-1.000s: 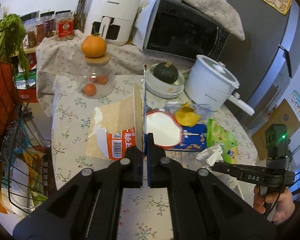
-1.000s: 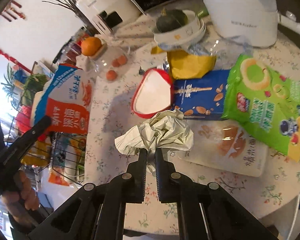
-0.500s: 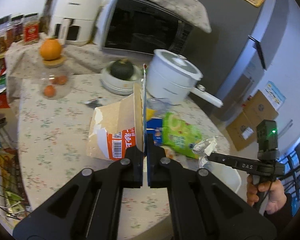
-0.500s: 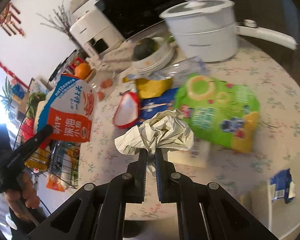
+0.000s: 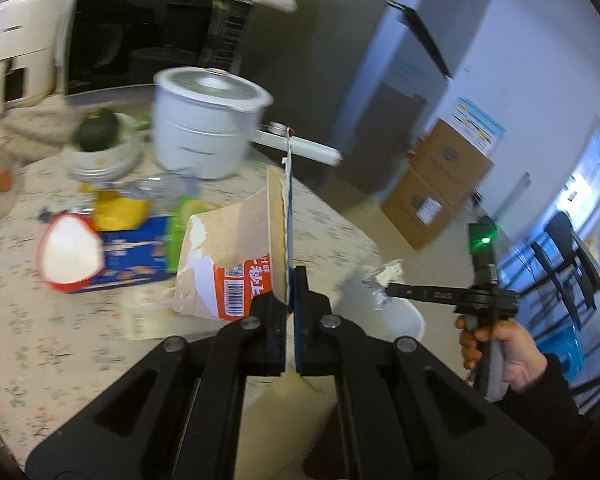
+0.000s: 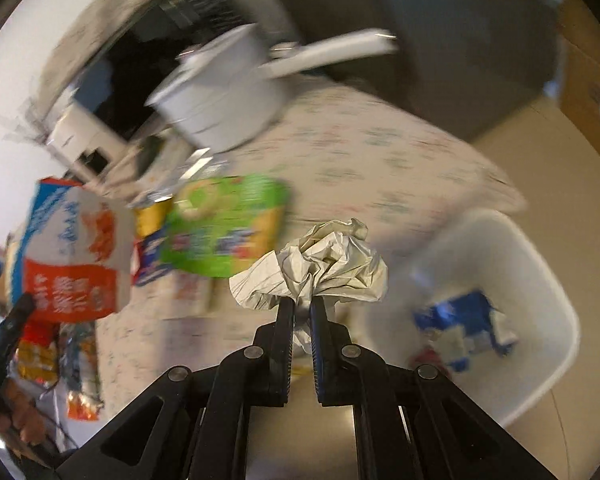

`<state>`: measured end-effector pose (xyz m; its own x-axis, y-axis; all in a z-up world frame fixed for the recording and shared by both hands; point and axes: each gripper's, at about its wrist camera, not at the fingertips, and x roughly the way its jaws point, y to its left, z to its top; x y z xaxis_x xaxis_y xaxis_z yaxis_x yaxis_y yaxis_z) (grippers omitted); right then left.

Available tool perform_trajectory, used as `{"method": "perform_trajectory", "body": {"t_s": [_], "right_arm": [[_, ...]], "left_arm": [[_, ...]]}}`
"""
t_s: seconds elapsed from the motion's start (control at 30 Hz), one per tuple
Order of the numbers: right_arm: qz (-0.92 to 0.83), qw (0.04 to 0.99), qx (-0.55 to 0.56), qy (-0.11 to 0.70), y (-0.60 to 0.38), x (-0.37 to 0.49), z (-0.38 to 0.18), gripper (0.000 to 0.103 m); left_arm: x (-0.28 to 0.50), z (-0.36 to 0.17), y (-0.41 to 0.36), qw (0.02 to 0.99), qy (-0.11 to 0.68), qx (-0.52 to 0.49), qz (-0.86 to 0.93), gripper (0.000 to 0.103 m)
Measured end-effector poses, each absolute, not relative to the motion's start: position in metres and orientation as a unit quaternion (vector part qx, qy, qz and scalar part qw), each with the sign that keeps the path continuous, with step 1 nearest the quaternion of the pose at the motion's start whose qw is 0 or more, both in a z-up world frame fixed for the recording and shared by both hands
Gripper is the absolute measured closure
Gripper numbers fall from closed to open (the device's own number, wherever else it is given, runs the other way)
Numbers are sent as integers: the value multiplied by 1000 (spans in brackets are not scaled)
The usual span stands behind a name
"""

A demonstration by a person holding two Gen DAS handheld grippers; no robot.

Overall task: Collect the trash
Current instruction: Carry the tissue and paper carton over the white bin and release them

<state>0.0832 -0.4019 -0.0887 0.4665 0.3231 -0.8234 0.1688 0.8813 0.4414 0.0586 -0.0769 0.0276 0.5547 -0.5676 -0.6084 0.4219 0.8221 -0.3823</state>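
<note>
My left gripper point(image 5: 291, 280) is shut on a flattened milk carton point(image 5: 236, 256), orange, white and brown, held upright above the table's edge; it also shows in the right wrist view point(image 6: 72, 256). My right gripper point(image 6: 302, 308) is shut on a crumpled ball of white paper point(image 6: 320, 268), held in the air beside the table; the ball also shows in the left wrist view point(image 5: 382, 280). A white bin point(image 6: 540, 280) stands on the floor below and right of the paper, with a blue wrapper point(image 6: 460, 328) inside.
On the floral table point(image 5: 32, 320) lie a green snack bag point(image 6: 224, 228), a blue packet point(image 5: 136, 248), a red-rimmed lid point(image 5: 70, 252) and a yellow wrapper point(image 5: 118, 208). A white pot point(image 5: 204, 128), a bowl with a squash point(image 5: 98, 136), a microwave point(image 5: 148, 36) and cardboard boxes point(image 5: 440, 184) stand behind.
Both grippers have swung right, away from the table middle toward its edge, each still holding its item. The white bin has come into the right wrist view.
</note>
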Motion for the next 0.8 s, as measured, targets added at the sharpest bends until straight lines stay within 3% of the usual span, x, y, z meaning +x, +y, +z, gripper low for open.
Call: {"method": "perform_trajectory", "body": {"t_s": [0.4, 0.5, 0.63, 0.8], "right_arm": [[-31, 766, 287, 574, -487, 60, -158, 94], [-42, 755, 288, 588, -490, 55, -163, 87], [-48, 760, 286, 582, -495, 40, -156, 50], [-73, 779, 266, 563, -506, 27, -140, 45]], "left_arm": [[49, 17, -199, 835, 401, -83, -368, 100], [47, 9, -223, 823, 412, -78, -384, 100], [48, -8, -255, 805, 430, -70, -403, 100], [53, -30, -282, 787, 451, -65, -416, 100]]}}
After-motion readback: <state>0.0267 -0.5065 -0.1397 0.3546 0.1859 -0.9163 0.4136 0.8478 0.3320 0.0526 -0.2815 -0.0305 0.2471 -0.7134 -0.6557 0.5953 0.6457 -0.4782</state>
